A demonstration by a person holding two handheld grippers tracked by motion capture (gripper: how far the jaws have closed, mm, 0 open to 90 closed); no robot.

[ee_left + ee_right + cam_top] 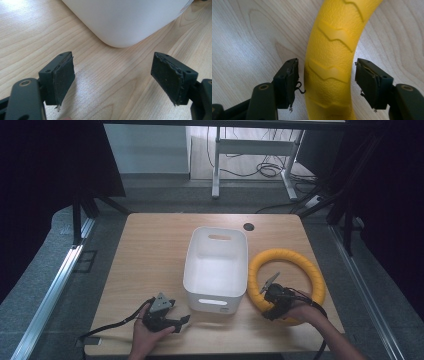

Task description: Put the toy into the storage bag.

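1. From the high view: a wooden table (150,250) with a white bin (216,269) in the middle and a yellow ring (286,279) lying flat just to its right, close to touching it. The person's left hand (147,334) holds the left gripper (181,321) low near the front edge, pointing toward the bin's near corner. The right gripper (272,292) sits over the ring's near-left arc. From up here I can't really tell how wide either set of jaws is.

2. Left gripper view clears that up: jaws spread wide, nothing between them but bare wood. The bin's rounded corner (120,27) is just ahead, not touching the pads.

3. Right gripper view gives detail the top camera doesn't: the ring (332,62) has a pebbly surface with raised zigzag ridges, and it runs straight between the jaws. They're spread either side of the tube, the left pad (293,80) nearly on it, the right one with a small gap. Not pinching it.
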